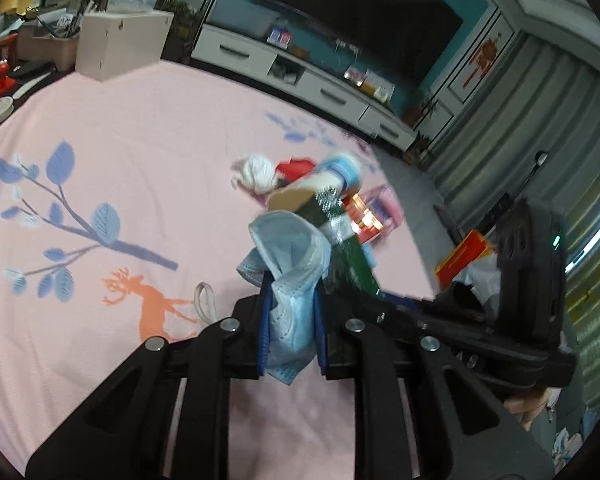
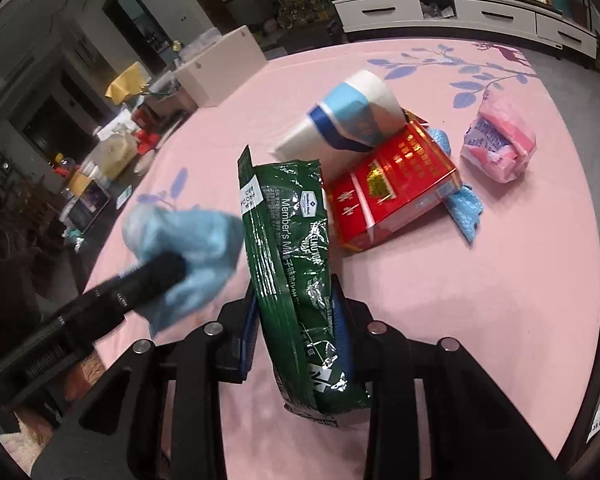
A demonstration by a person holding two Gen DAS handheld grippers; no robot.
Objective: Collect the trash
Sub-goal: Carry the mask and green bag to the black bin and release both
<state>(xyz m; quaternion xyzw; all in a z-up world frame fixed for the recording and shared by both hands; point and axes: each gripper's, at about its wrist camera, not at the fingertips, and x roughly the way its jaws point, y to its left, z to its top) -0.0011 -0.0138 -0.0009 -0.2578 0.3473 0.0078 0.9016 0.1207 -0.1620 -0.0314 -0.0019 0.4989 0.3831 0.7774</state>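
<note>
Left gripper (image 1: 290,320) clenched on crumpled blue face mask (image 1: 290,256), right gripper (image 2: 296,340) clamped around green snack bag (image 2: 288,240), red box (image 2: 392,192) and paper cup (image 2: 344,120) just beyond on pink tabletop (image 2: 500,280)

the tablecloth (image 2: 500,300) is pale pink, printed with blue leafy branches and an orange deer (image 1: 152,304). the face mask (image 1: 292,264) is light blue with a white ear loop. the snack bag (image 2: 296,280) is glossy dark green with white lettering and a silvery torn edge. the box (image 2: 392,184) is bright red with gold print. the paper cup (image 2: 348,120) is white with light blue and dark blue bands. the tissue pack (image 2: 500,144) is pink with blue-and-white print. the crumpled tissue (image 1: 254,172) is white. the gripper pads (image 1: 263,332) are blue on black frames.
</note>
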